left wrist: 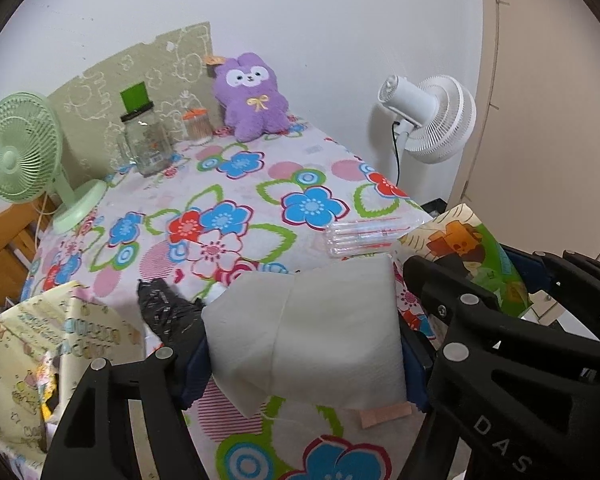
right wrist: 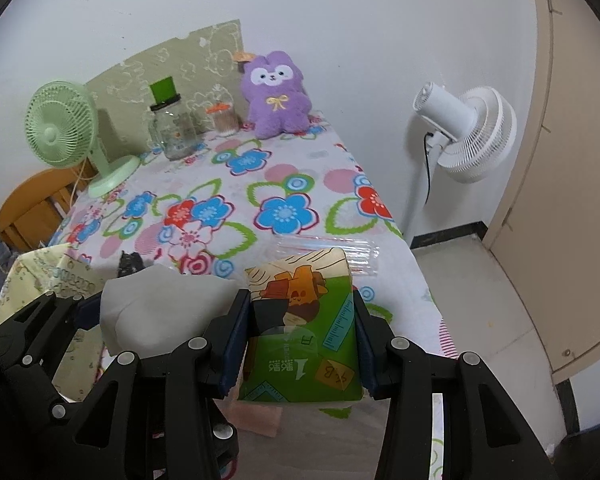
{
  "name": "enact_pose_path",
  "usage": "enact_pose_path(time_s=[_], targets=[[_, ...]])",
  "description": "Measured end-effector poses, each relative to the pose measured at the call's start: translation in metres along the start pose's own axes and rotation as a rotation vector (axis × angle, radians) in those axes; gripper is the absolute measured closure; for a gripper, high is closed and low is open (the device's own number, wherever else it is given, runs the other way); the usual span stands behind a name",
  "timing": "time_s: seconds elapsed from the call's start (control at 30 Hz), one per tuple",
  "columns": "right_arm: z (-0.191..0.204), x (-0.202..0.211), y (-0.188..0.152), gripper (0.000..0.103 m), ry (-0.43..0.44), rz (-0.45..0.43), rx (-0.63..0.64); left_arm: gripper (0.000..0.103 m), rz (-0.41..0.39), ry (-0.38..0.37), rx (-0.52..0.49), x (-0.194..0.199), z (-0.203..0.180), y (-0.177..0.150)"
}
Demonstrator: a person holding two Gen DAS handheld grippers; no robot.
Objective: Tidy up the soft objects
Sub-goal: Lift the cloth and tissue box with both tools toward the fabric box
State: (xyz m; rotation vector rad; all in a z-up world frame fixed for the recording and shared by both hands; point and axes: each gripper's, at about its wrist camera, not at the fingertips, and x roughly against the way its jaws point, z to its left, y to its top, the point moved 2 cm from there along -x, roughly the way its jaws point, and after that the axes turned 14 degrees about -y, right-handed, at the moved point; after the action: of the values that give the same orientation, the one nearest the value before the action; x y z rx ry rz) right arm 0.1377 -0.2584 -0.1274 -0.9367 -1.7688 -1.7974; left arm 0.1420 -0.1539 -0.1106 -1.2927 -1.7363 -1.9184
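My left gripper (left wrist: 306, 344) is shut on a folded white tissue stack (left wrist: 308, 332) and holds it over the near part of the flowered tablecloth (left wrist: 236, 200). My right gripper (right wrist: 300, 344) is shut on a green tissue pack (right wrist: 304, 332) with cartoon print, held just right of the white stack (right wrist: 164, 312). The pack also shows at the right of the left wrist view (left wrist: 472, 252). A purple plush toy (left wrist: 254, 96) sits upright at the table's far edge against the wall; it also shows in the right wrist view (right wrist: 276, 94).
A green desk fan (left wrist: 20, 152), a glass jar (left wrist: 146, 140) and a small container (left wrist: 198, 124) stand at the back left. A clear plastic packet (left wrist: 364, 232) lies near the right edge. A white floor fan (left wrist: 432, 116) stands beside the table. A yellow printed bag (left wrist: 40, 344) hangs at left.
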Motion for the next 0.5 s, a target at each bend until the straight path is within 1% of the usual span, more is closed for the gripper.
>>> enact_pose_path(time_s=[0.5], targets=[[0.027,0.052,0.006,0.053,0.020,-0.091,0.033,0.026,-0.092,0.044,0.015,0.059,0.009,-0.005]])
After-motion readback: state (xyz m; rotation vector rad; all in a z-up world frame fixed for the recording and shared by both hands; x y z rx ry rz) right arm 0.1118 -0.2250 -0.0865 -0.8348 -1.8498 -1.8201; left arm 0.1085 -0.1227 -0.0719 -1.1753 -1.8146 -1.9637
